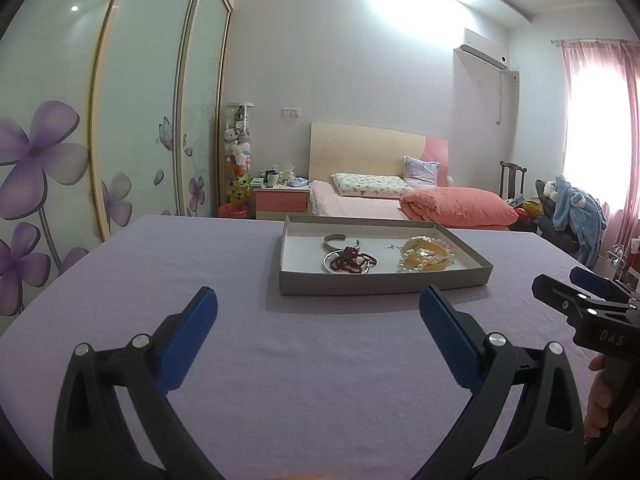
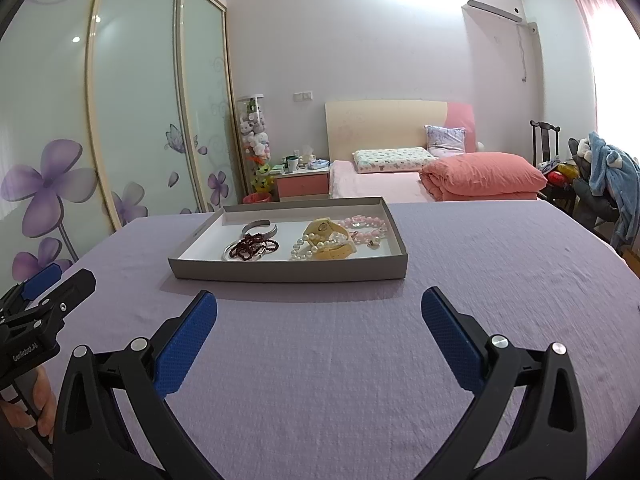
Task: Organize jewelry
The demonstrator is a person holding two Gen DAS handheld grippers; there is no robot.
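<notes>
A shallow grey cardboard tray point(image 1: 384, 282) point(image 2: 288, 272) sits on the lilac tablecloth. Inside lie a silver cuff bangle point(image 1: 341, 241) point(image 2: 260, 227), a dark red bead string point(image 1: 352, 262) point(image 2: 252, 247) over a thin silver ring, a pearl strand point(image 1: 412, 262) point(image 2: 312, 249), a yellow watch-like piece point(image 1: 424, 254) point(image 2: 326, 236) and pink beads point(image 2: 366, 227). My left gripper point(image 1: 318, 314) is open, short of the tray's near wall, nothing between its fingers. My right gripper point(image 2: 318, 314) is open too, hovering over the cloth in front of the tray's right end.
The lilac-covered table point(image 1: 280, 360) point(image 2: 480, 280) spreads wide around the tray. Behind it stand a bed with a coral duvet point(image 1: 456, 206), a pink nightstand point(image 1: 280, 196), sliding wardrobe doors point(image 1: 140, 100) at left and a chair with blue clothing point(image 1: 576, 208) at right.
</notes>
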